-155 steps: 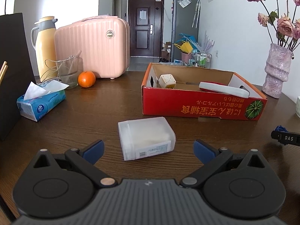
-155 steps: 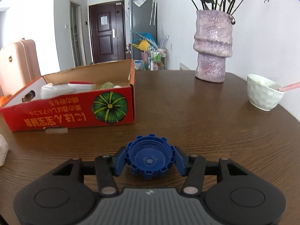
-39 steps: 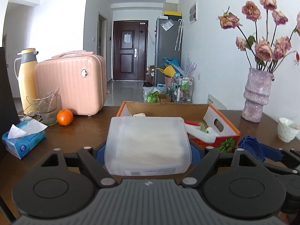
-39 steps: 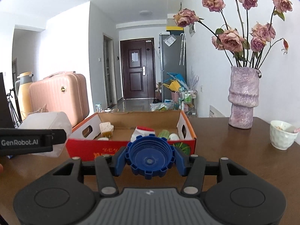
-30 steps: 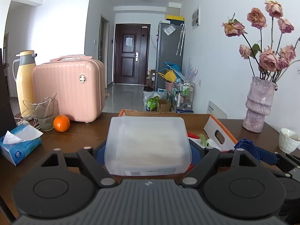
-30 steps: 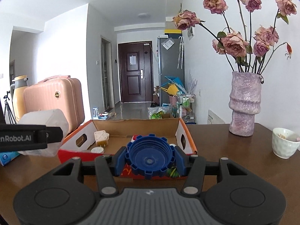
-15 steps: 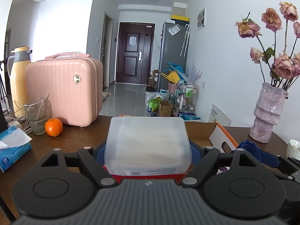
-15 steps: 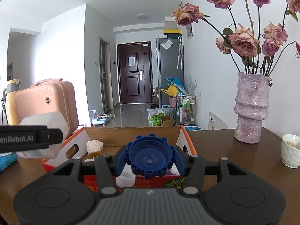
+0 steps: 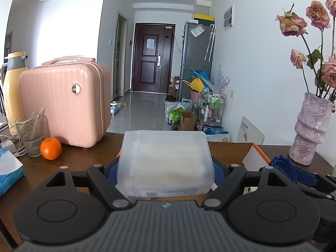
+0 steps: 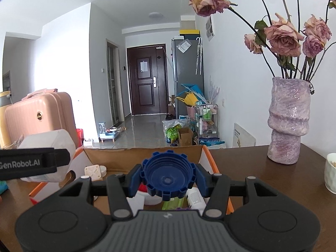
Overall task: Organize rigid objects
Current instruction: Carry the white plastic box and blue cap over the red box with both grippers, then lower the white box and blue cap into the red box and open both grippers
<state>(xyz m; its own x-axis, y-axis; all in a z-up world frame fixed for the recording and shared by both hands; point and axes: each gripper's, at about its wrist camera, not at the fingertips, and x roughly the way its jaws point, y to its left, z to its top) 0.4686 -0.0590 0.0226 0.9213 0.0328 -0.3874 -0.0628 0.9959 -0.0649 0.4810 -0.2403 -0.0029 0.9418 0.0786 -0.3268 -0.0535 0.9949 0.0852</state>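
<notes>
Table, dark brown wood

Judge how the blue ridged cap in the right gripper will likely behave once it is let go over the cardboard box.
The blue cap looks like rigid moulded plastic, so it should keep its shape under the right gripper. It seems light, being hollow. Round, it might roll on edge inside the cardboard box, though its notched rim should stop it soon.

One plastic box, one blue cap, one orange.
</notes>
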